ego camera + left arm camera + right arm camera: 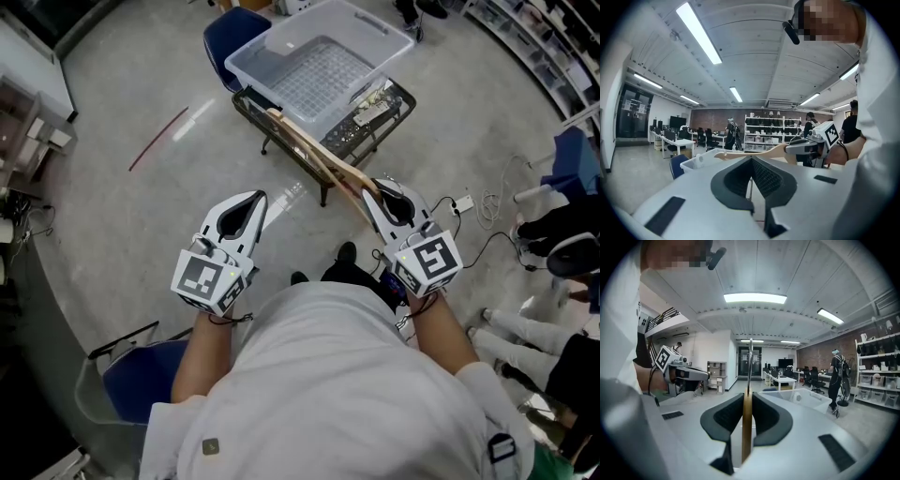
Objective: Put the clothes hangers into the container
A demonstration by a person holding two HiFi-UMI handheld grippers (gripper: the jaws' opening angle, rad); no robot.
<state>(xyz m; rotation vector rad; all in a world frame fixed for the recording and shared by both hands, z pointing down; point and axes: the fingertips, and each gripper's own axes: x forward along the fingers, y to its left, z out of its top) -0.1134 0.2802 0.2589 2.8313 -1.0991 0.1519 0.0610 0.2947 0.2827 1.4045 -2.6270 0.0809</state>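
A clear plastic container [323, 61] stands on a black wire table [366, 131] ahead of me. My right gripper [372, 192] is shut on a wooden clothes hanger [309, 145] that reaches up-left toward the container's near edge. In the right gripper view the hanger [746, 437] stands edge-on between the pads, its metal hook rising above, with the container [801, 399] beyond. My left gripper [255, 199] hovers level with the right one, to its left, shut on nothing. The left gripper view shows its pads [761, 176] meeting, and past them the hanger [764, 152] and the container [701, 161].
A blue chair [230, 37] stands behind the container and another [141, 384] sits at my lower left. Cables and a power strip [464, 202] lie on the floor to the right. A seated person's legs [534, 328] are at the right edge. Desks and shelving stand farther off.
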